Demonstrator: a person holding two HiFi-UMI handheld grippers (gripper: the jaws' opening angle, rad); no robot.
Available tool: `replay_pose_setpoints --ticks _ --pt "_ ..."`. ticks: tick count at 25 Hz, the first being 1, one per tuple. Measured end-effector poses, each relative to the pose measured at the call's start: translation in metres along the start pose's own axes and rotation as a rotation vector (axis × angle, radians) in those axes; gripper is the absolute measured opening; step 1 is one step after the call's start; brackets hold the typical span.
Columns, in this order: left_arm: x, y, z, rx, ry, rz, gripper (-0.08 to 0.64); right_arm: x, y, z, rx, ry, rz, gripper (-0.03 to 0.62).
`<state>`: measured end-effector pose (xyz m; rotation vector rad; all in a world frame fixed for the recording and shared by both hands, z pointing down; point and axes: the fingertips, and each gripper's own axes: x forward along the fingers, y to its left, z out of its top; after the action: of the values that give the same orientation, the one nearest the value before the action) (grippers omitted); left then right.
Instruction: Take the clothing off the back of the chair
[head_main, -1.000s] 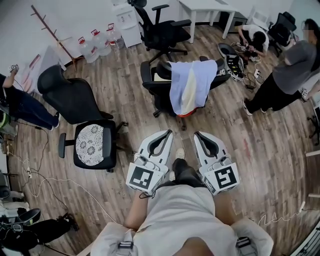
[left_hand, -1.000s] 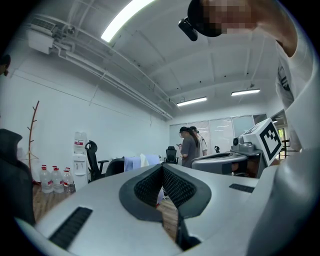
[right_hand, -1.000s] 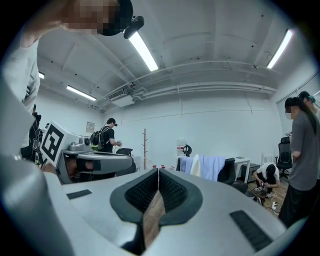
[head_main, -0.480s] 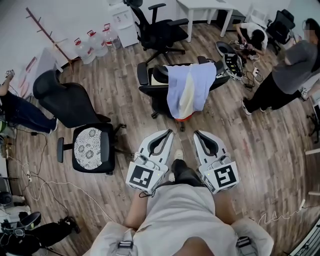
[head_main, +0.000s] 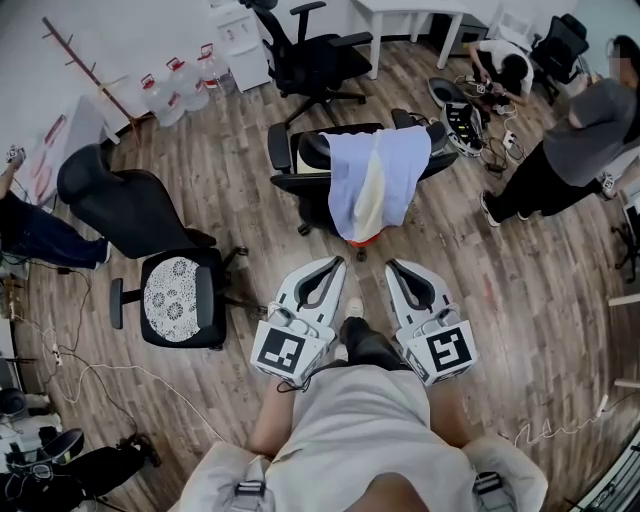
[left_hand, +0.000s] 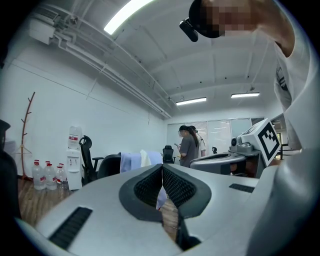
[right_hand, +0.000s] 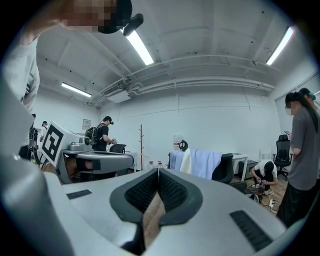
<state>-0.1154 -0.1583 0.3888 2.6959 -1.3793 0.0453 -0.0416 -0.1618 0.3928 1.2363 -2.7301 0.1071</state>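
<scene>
The clothing (head_main: 375, 185) is a soft, pale blue garment with a cream panel down its middle. It hangs in loose folds over the back of a black office chair (head_main: 300, 160) at the far centre of the scene, its hem near the wood-plank floor (head_main: 250, 235). Well short of it, on the near side, the left gripper (head_main: 337, 263) and right gripper (head_main: 392, 265) sit side by side. Both are smooth grey shells with ribbed dark pads, clenched together on nothing. To the left stands another black chair (head_main: 130, 210) with a lace-patterned seat.
</scene>
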Motion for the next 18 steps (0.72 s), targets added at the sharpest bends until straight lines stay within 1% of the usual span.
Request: replay_pose_setpoints --ticks 9,18 --pt "0.021 0.012 0.0 0.005 0.028 0.008 0.018 0.015 -0.016 -0.001 0.009 0.01 -0.005 0.021" --pt "0.039 0.022 -0.009 0.01 0.037 0.008 0.018 0.028 -0.032 -0.011 0.02 0.028 -0.01 0.021"
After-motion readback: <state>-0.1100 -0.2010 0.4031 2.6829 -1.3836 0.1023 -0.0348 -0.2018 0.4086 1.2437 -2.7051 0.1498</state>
